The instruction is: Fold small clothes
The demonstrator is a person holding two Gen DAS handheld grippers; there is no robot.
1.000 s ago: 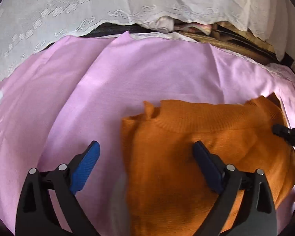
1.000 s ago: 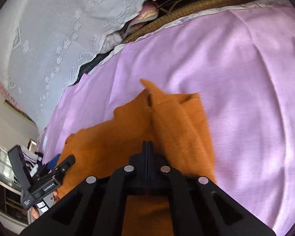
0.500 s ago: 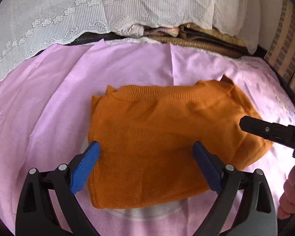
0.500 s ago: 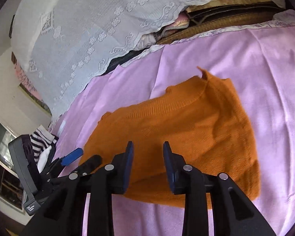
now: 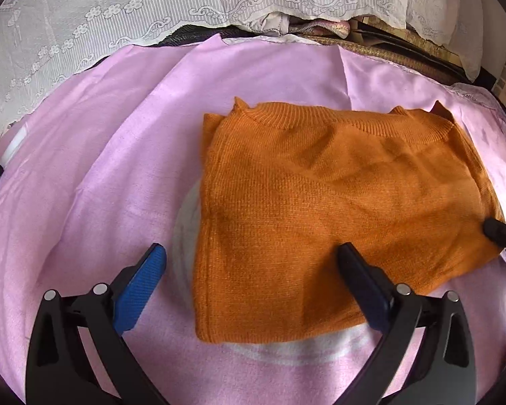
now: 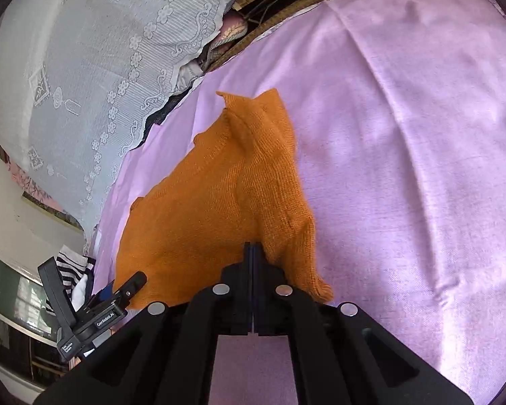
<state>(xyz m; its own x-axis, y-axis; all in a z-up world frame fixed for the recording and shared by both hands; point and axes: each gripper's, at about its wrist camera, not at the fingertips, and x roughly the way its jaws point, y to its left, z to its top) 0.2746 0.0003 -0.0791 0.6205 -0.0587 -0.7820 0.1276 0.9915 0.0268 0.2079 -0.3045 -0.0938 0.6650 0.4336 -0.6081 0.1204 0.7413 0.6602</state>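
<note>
left wrist close above sweater (image 5: 337,209); right wrist low, sharing it (image 6: 219,209)

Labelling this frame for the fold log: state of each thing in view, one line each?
orange sweater: folded, lying on the cloth, right edge pinched and lifted.
left tongs: open, over the sweater's near left corner, gripping nothing.
right tongs: shut on the sweater's edge.
pink cloth: spread out, creased.
white lace cover: draped behind, hem lifted.
</note>
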